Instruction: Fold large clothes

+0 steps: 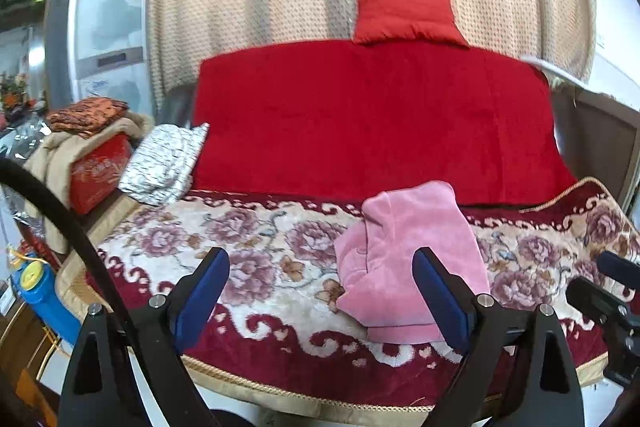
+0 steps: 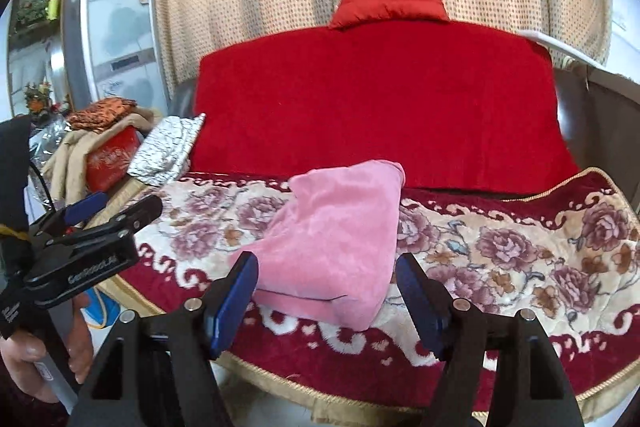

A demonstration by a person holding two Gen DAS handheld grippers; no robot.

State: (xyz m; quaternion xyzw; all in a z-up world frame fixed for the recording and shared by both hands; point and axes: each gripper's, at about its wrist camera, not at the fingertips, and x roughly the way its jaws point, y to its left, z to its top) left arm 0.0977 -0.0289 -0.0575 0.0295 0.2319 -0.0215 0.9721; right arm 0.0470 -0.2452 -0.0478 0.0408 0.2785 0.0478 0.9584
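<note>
My left tongs [image 1: 320, 291] stood wide apart with nothing between them, and my right tongs [image 2: 326, 301] gaped empty too. Just beyond both lay the pink garment [image 2: 336, 239], folded into a compact bundle on the flowered blanket [image 2: 520, 251], before the red sofa back [image 2: 376, 99].

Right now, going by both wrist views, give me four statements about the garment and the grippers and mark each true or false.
1. The pink garment lies folded on the floral blanket. True.
2. The left gripper is clamped on the garment. False: its jaws are open and hold nothing.
3. The right gripper is open and empty. True.
4. A blue cushion sits on top of the sofa back. False: the red cushion sits there.
</note>
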